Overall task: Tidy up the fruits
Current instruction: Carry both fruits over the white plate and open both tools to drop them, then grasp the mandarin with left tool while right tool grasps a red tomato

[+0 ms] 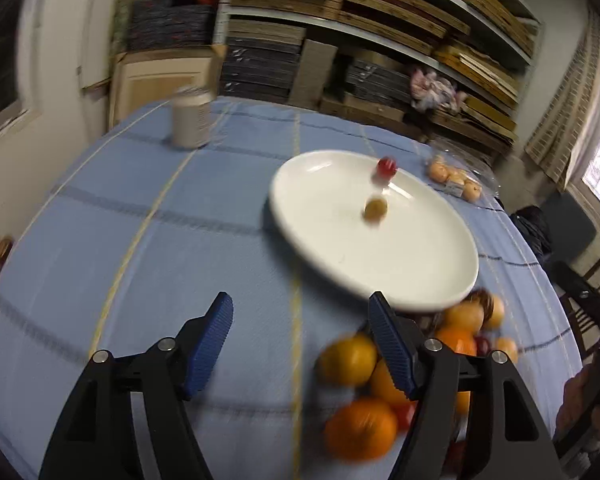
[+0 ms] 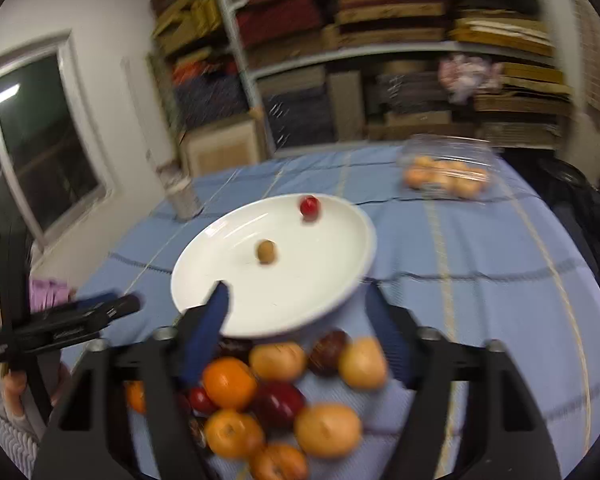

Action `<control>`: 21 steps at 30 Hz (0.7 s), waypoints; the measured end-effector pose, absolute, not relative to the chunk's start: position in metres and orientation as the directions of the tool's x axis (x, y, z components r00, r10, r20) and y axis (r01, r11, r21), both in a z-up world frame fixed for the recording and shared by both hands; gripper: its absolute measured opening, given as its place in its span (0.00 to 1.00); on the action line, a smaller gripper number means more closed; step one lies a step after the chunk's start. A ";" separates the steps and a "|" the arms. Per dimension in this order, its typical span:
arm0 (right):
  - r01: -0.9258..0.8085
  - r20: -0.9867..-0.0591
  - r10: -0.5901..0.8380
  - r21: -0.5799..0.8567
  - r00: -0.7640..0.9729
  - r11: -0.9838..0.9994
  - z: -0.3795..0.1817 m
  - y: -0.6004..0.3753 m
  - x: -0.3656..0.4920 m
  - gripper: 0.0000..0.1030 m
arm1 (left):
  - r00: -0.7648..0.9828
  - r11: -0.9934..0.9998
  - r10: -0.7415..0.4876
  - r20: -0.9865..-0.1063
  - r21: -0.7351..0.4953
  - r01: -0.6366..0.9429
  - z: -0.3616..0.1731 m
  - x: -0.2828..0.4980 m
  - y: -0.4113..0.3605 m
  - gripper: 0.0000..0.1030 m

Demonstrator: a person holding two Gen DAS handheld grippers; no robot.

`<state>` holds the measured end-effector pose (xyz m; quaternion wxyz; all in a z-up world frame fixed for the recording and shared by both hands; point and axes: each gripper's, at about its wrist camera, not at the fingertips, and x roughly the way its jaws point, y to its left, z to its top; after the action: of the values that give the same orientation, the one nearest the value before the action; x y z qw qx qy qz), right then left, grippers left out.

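A white plate (image 1: 412, 276) (image 2: 324, 280) lies on the blue checked tablecloth and holds a small red fruit (image 1: 386, 167) (image 2: 309, 205) and a small brown fruit (image 1: 375, 209) (image 2: 266, 251). A heap of oranges (image 1: 360, 428) (image 2: 229, 382), yellow pears (image 2: 327, 429) and dark red fruits (image 2: 278, 403) lies in front of the plate. My left gripper (image 1: 300, 312) is open over bare cloth, left of the heap, nothing between its blue pads. My right gripper (image 2: 296, 300) is open above the plate's near rim and the heap, holding nothing.
A grey can (image 1: 191, 118) (image 2: 183, 196) stands at the far left of the table. A clear package of small orange fruits (image 1: 456, 178) (image 2: 446, 176) lies at the far right. Shelves of stacked boards fill the back wall. A wooden chair (image 1: 596, 292) stands to the right.
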<state>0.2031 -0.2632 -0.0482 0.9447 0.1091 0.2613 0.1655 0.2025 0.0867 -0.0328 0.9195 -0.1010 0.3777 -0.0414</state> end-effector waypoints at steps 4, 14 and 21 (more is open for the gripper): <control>-0.226 -0.457 0.401 0.389 0.794 0.893 -0.071 -0.295 0.167 0.74 | 0.712 0.972 -0.168 -0.682 -0.234 0.005 -0.045 0.164 0.090 0.69; -0.296 -0.490 0.437 0.339 0.755 0.893 -0.090 -0.279 0.118 0.77 | 0.697 0.994 -0.083 -0.712 -0.008 0.109 -0.064 0.134 0.039 0.71; -0.287 -0.497 0.427 0.335 0.755 0.898 -0.089 -0.275 0.118 0.81 | 0.676 0.991 -0.115 -0.728 -0.039 0.126 -0.070 0.154 0.035 0.72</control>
<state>0.1176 -0.2746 -0.0894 0.9291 0.1198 0.2924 0.1920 0.1540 0.0352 -0.0704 0.9154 0.0071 0.3972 -0.0657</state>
